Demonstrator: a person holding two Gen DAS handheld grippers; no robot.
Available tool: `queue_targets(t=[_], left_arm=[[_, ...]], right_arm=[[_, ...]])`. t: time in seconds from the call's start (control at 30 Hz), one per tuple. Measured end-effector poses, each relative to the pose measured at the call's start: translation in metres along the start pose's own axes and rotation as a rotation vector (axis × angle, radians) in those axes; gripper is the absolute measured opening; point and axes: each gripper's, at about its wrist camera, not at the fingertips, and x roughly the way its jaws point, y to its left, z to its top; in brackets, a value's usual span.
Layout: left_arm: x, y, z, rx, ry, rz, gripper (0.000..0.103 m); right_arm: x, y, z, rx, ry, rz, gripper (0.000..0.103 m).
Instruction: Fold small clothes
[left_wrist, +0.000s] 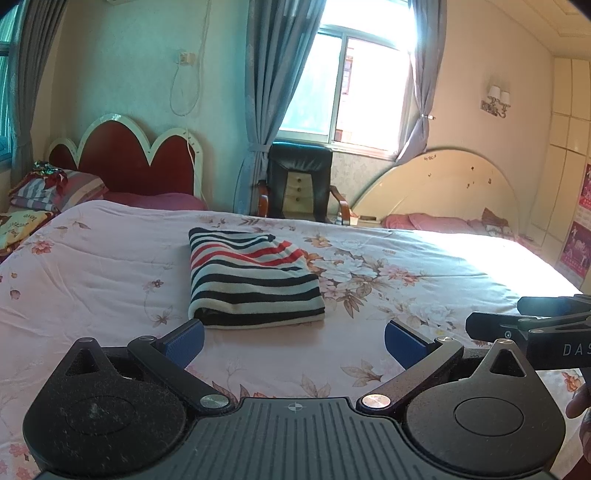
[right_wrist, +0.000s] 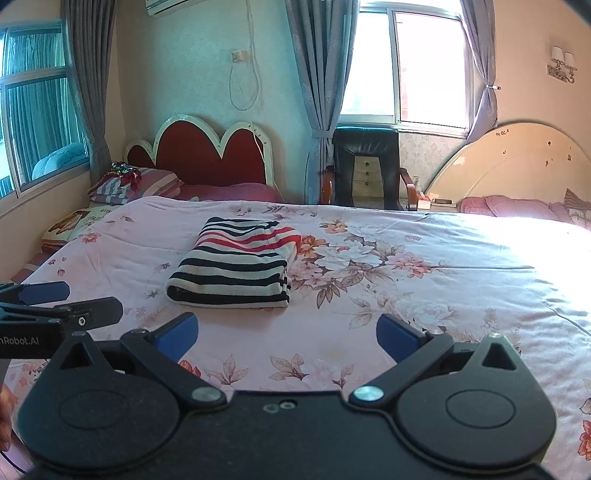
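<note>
Bedroom, daylight hard through the far window (left_wrist: 340, 92), grey curtains (left_wrist: 271, 74) tied back either side. Work surface is a bed with a pink floral quilt (left_wrist: 110, 266); right part of it is washed out by sun.

No bins or baskets visible. Only storage-like thing is a small drawer unit (right_wrist: 366, 170) seen behind the black armchair (left_wrist: 299, 177); its drawers are closed, so contents can't be told.

Striped garment (left_wrist: 251, 277) sits folded into a compact block near mid-quilt: black and white bands, a few red ones toward the far end. Folded edge faces us, layers stacked roughly flush. It lies flat, touching nothing but the quilt.

Left gripper (left_wrist: 293, 341): jaws spread wide, blue pads (left_wrist: 186, 341) well apart, nothing between them, hovering just short of the garment's near edge. Right gripper (right_wrist: 286, 334): same, wide open, empty, the garment ahead and slightly to its left. Each gripper shows at the edge of the other's view, so they sit side by side.

Room: red scalloped headboard (left_wrist: 136, 158) at far left with a stack of striped pillows (left_wrist: 55, 188); cream arched headboard (left_wrist: 443, 188) at far right, pink pillows below it. Wall lamp (left_wrist: 496, 101) on the right wall.

Clearance: bare quilt all around the garment, most of it to the right. Near bed edge is hidden under the gripper bodies.
</note>
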Motion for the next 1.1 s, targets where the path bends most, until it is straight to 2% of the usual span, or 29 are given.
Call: queue_targets(t=[1.1], left_arm=[[0.0003,-0.0068,-0.0009,0.021,-0.007,-0.006,0.103]], right_arm=[[-0.0005,-0.0009,-0.0027,0.001,0.001,-0.014,0.102]])
